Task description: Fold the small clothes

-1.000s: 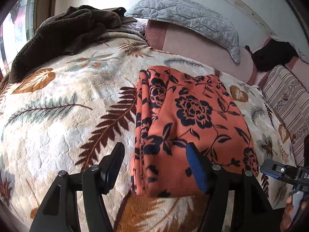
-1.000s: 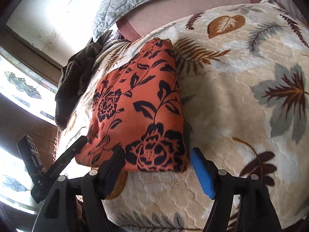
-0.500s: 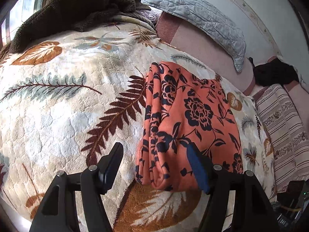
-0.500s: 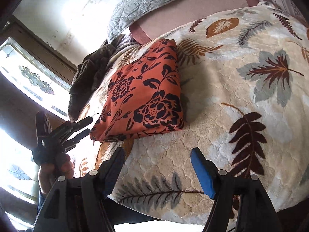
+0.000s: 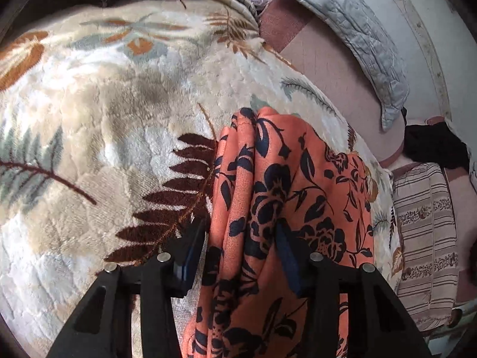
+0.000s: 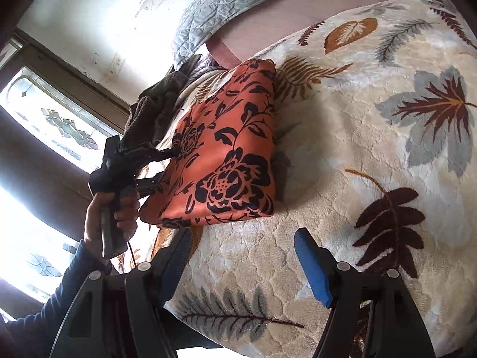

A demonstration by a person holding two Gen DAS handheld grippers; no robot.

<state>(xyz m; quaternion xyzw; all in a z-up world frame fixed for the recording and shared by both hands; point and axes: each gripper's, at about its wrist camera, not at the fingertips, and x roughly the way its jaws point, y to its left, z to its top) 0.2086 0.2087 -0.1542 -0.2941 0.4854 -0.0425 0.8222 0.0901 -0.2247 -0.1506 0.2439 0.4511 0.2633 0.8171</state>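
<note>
The folded orange floral garment (image 5: 286,203) is straddled at its edge by the left gripper (image 5: 238,247), whose jaws are closing around it. The right gripper (image 6: 241,256) is held apart and empty, the garment lying just beyond its fingertips on the leaf-patterned blanket (image 6: 372,155).

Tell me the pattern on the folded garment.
Orange with dark navy flowers and leaves on the garment; the right wrist view shows it best.

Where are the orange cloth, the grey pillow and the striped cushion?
orange cloth (image 6: 226,149), right wrist view, middle of its flowered top face.
grey pillow (image 5: 366,41), left wrist view, quilted middle.
striped cushion (image 5: 426,238), left wrist view, middle of its striped face.
</note>
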